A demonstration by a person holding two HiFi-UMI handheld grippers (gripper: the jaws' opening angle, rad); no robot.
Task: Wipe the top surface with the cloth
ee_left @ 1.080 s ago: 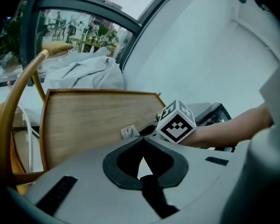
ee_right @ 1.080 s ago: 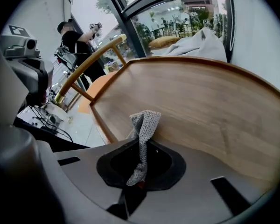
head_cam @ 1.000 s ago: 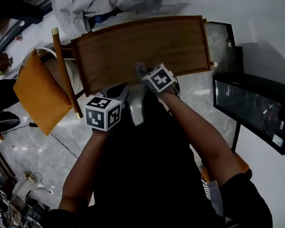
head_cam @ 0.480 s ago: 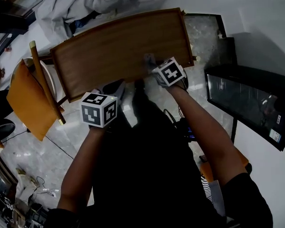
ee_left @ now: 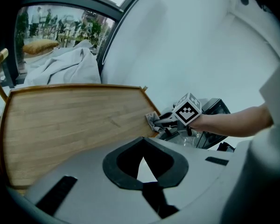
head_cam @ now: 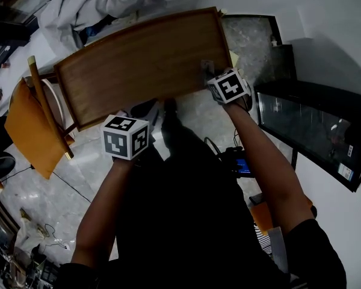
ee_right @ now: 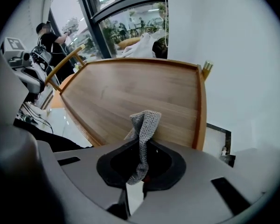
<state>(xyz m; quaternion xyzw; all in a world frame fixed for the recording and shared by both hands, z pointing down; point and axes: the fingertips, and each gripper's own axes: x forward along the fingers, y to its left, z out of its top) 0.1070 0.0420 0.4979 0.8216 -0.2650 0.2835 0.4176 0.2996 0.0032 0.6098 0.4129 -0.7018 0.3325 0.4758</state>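
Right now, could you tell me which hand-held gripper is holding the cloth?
The right hand-held gripper: the grey cloth is pinched between its jaws; the left hand-held gripper holds nothing.

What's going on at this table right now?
A person holds a gripper in each hand. The right gripper is clamped on a grey knitted cloth at the near right corner of the brown wooden tabletop. The left gripper hangs short of the tabletop's near edge, jaws together, holding nothing.

Coarse-knit cloth; smooth, perhaps varnished wooden top
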